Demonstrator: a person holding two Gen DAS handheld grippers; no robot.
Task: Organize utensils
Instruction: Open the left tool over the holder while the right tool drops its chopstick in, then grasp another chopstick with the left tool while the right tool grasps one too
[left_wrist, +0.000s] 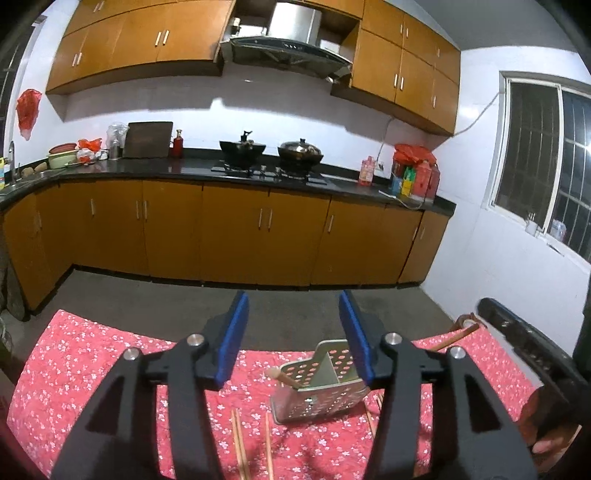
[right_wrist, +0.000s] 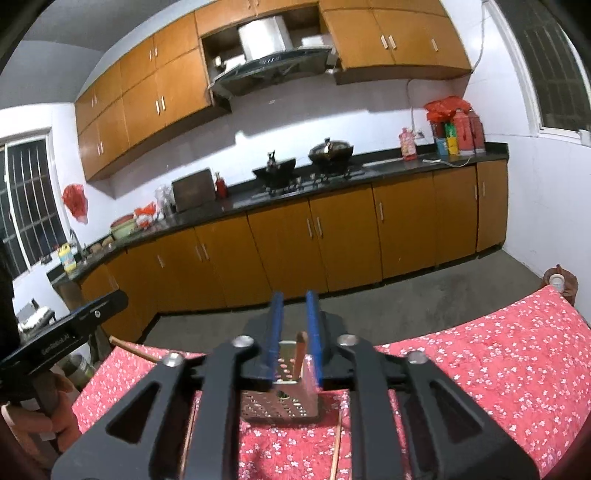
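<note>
From my remote station, my left gripper (left_wrist: 293, 334) hangs above the table with its blue pads spread wide and nothing between them. Below it, loose chopsticks (left_wrist: 239, 445) lie on the cloth just before the perforated steel utensil holder (left_wrist: 321, 387), where one wooden-handled utensil (left_wrist: 286, 378) already leans out over the rim. My right gripper (right_wrist: 294, 332) has its pads drawn close together over the holder (right_wrist: 282, 402); a wooden stick (right_wrist: 301, 350) stands between them, though I cannot tell whether the pads actually pinch it.

I judge the main risk to be the light holder tipping or sliding if a jaw clips its rim, or the stick glancing off the divider and rolling among the chopsticks. The soft cloth may let the holder rock.

The table wears a red floral tablecloth (right_wrist: 480, 354). Beyond lie a bare concrete floor, orange kitchen cabinets (left_wrist: 236, 229), a black countertop with two woks (left_wrist: 300, 151) on the gas stove, a range hood, and a barred window (left_wrist: 543, 162) at right.
</note>
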